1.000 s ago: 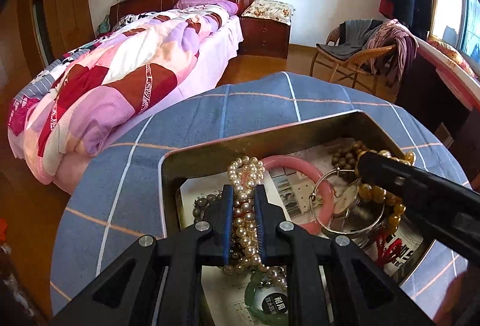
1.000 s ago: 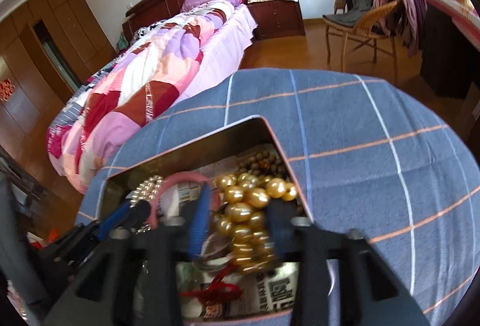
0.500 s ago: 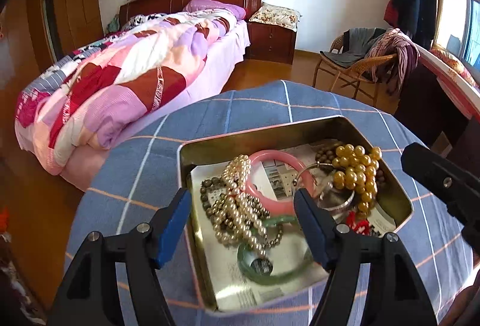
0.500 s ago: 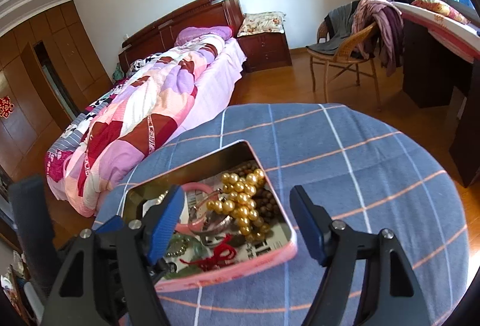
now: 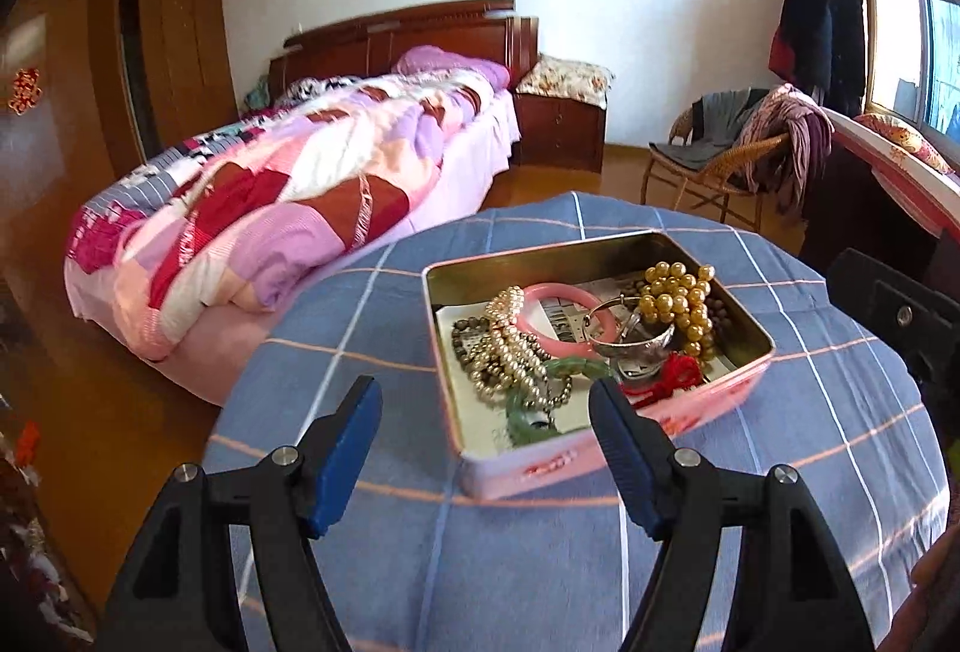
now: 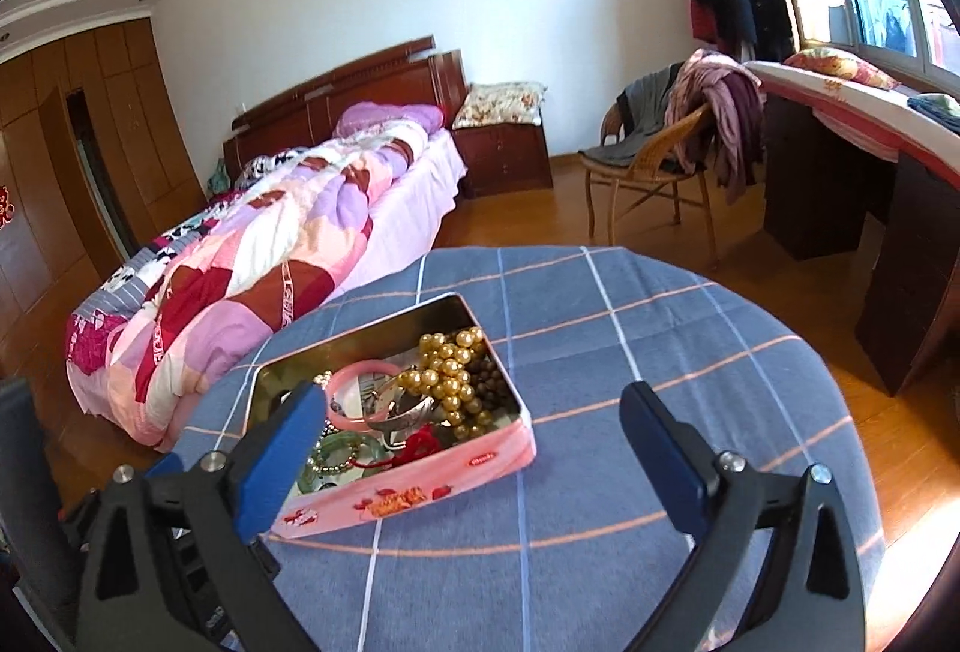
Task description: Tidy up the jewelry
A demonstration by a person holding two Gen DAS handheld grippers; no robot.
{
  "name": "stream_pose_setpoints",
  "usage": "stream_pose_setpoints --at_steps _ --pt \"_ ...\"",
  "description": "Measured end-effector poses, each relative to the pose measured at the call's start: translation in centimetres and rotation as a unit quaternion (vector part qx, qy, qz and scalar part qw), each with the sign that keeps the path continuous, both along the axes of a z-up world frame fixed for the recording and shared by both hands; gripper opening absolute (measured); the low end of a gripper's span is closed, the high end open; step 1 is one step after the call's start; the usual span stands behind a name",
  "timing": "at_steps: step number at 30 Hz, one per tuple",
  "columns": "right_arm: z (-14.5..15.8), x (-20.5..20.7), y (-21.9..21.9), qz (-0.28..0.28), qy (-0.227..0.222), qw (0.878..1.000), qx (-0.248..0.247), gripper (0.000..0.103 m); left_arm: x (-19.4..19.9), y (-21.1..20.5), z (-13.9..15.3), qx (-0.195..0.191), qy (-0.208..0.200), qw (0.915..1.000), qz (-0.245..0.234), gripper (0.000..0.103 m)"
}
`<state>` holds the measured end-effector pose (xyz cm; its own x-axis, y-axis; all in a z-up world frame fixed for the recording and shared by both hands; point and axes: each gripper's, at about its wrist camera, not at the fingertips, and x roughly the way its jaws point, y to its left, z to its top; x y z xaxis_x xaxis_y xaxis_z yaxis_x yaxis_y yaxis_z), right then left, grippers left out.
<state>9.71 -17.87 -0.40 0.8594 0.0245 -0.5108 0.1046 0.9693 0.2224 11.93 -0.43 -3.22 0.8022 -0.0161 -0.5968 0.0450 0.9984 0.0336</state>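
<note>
Left wrist view: jewelry [image 5: 600, 328] lies gathered in the tin [image 5: 606, 448] on the table [image 5: 540, 562]; left hand-held gripper [image 5: 485, 436] open and empty, right hand-held gripper [image 6: 474, 433] opening, empty; nothing visibly left out.

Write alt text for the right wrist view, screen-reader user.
An open pink tin of tangled jewelry sits on a round table with a blue checked cloth, gold beads and a pink bangle on top. The right gripper hovers before it, empty, jaws opening. A bedroom lies behind.
</note>
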Motion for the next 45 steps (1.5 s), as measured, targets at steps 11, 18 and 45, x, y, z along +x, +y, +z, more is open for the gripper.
stream_pose_setpoints --at_steps 11,18,45 --pt "3.4 -5.1 0.8 -0.015 -0.075 0.996 -0.035 0.102 -4.9 0.1 3.4 0.013 -0.064 0.9979 -0.002 0.082" --pt "5.6 -7.2 1.7 -0.014 -0.119 0.991 -0.050 0.103 -7.5 0.7 5.6 0.014 -0.103 0.9945 0.003 0.085" --pt "7.6 -11.7 2.4 -0.019 -0.182 0.981 -0.056 0.103 -12.6 1.3 8.9 0.003 -0.174 0.9848 0.006 0.091"
